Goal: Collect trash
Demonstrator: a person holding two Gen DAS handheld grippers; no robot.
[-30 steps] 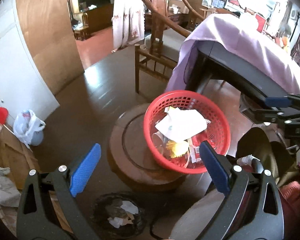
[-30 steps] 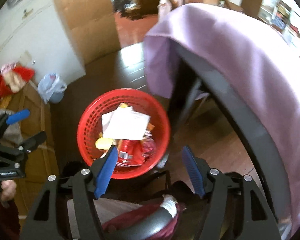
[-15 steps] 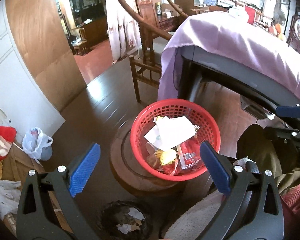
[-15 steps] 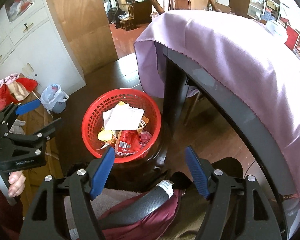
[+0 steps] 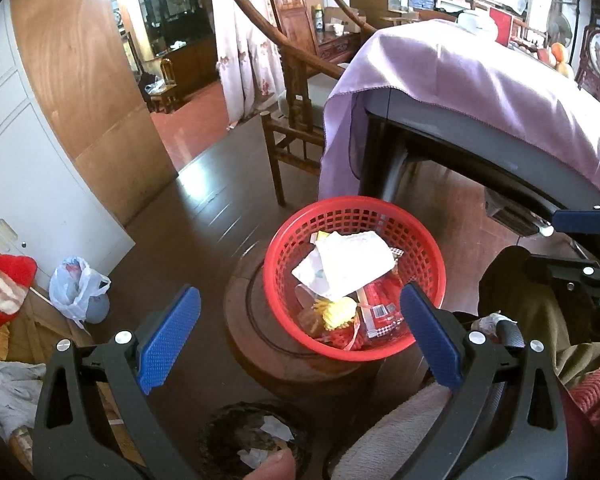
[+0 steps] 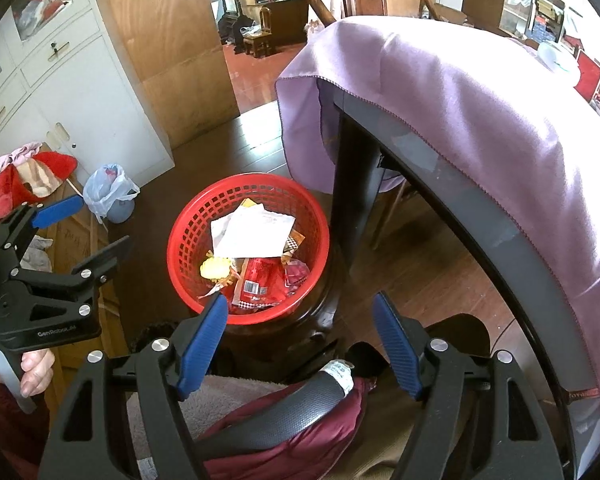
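On a round wooden stool (image 5: 268, 344) sits the red basket (image 5: 354, 216) of trash, at 12 o'clock from both tools; left tool (image 5: 300, 340) and right tool (image 6: 300, 340) gape apart, empty.

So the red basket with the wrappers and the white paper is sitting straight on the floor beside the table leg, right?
Not on the floor. The red basket sits on a round dark wooden stool, as both wrist views show. The white paper and wrappers are in it, beside the table leg.
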